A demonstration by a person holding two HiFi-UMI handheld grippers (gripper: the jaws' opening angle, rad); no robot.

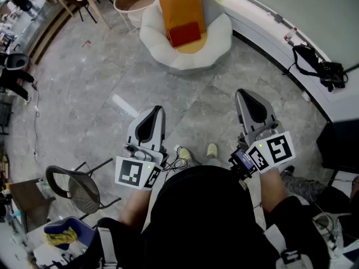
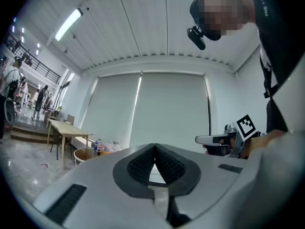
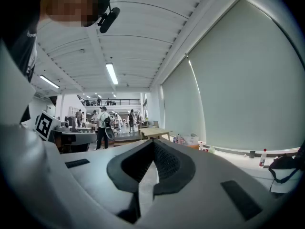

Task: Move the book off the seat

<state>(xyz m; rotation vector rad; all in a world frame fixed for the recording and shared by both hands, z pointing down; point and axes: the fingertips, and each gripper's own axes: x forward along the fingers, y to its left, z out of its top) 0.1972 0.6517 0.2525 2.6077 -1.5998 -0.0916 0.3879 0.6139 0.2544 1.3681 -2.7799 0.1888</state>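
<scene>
Ahead on the grey stone floor (image 1: 101, 88), the round white padded seat (image 1: 217, 35) carries a tall orange cushion (image 1: 179, 4); the flat red book (image 1: 184, 33) lies on that cushion's lower end. Left tool (image 1: 154, 112): jaws pressed together, empty. Right tool (image 1: 247, 94): likewise closed, empty. Both are well apart from the seat.

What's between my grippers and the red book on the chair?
Nothing visible. Only bare floor lies between the left gripper, the right gripper and the chair. The book lies uncovered on the seat, at the foot of the cushion.
</scene>
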